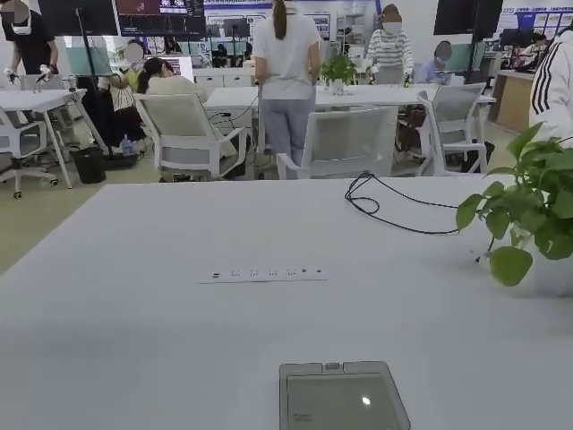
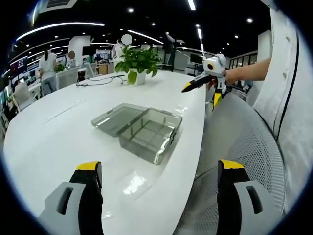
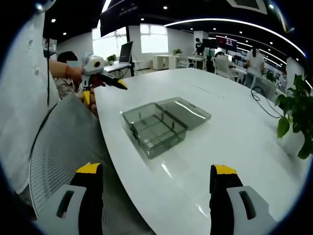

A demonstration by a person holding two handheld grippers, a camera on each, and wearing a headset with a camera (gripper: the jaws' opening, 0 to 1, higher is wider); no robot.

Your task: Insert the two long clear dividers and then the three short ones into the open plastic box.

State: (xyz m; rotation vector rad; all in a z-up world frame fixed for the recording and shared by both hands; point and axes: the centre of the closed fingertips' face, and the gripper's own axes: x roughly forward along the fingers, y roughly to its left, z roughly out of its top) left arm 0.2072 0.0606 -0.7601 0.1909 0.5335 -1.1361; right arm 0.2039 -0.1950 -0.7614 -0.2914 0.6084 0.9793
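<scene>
The plastic box (image 2: 146,131) sits close to the near edge of the white table (image 1: 179,340), straight in front of the person. Its lid (image 1: 340,399) is thrown back flat toward the table's middle, so the tray faces up and can be reached from above, which suits dropping dividers in. The left gripper (image 2: 160,165) and the right gripper (image 3: 156,169) hang back off that near edge, over the mesh chair (image 2: 244,147), one on each side, and each looks in at the box from its own flank. It reads as a ready stance rather than work under way. Both pairs of jaws stand spread wide with nothing between them. The box lies well apart from either set of fingertips, ahead of them and between the two tools. Faint crossing lines show inside the tray, but I cannot tell whether they are slots, ribs or clear dividers already seated, and I cannot make out any loose divider on the table. A potted plant (image 1: 528,215) stands toward the far right edge, well clear of the box.
</scene>
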